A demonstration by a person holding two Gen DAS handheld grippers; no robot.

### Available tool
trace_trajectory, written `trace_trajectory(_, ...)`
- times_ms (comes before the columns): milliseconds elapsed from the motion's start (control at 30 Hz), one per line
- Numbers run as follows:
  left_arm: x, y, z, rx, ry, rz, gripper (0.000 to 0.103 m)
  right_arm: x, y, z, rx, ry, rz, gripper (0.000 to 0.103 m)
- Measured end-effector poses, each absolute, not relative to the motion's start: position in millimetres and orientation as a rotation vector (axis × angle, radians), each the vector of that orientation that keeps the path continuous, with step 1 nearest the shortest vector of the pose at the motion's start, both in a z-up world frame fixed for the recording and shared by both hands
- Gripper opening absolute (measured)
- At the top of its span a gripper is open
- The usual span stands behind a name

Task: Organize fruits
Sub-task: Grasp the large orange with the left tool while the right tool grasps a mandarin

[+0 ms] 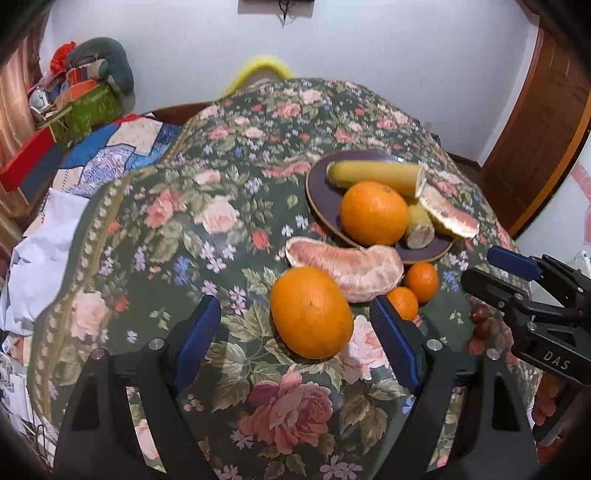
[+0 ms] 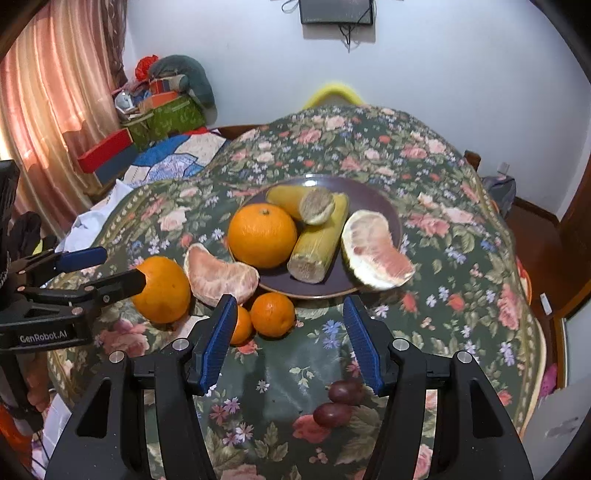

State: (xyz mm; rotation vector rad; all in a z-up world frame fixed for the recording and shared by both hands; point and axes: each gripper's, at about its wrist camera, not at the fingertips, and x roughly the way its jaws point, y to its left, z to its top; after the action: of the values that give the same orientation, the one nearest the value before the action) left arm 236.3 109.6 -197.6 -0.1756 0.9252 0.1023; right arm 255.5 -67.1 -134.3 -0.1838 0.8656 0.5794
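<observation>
A pale blue-white wall (image 2: 424, 74) closes the room behind the counter (image 2: 443, 229), which is draped in a dark green floral cloth. A dark screen (image 2: 336, 11) hangs high on that wall. Pink curtains (image 2: 48, 110) glow with daylight beyond the counter's left edge, beside a pile of boxes (image 2: 162, 110), and a wooden door (image 1: 546, 122) stands past the right edge.

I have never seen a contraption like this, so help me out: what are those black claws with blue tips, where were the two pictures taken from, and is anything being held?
They are two hand-held grippers, each carrying a camera looking along its fingers. One picture comes from the left gripper, the other from the right gripper. Both are open and hold nothing. On the floral tablecloth sits a dark purple plate with fruit; beside it lie a large orange, a peeled pink pomelo segment, two small tangerines and two dark red grapes.
</observation>
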Motion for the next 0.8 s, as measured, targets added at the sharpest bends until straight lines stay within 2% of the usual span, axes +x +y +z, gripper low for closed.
trace_trajectory(400,247,107,-226,-0.174,0.962,0.081,0.082,268,-53,-163,-0.170,0.929,0.608,0.056)
trace_trajectory(633,248,106,-230,-0.183,0.950,0.065,0.067,272,-49,-171,-0.163,0.946,0.615,0.051)
trace_trajectory(700,249,106,-230,-0.190,0.951,0.054,0.062,273,-49,-171,-0.149,0.952,0.622,0.047)
trace_trajectory(733,249,105,-230,-0.196,0.952,0.043,0.057,274,-50,-172,-0.145,0.957,0.623,0.042)
trace_trajectory(800,249,102,-230,-0.191,0.952,0.040,0.056,275,-50,-172,-0.124,0.968,0.644,0.038)
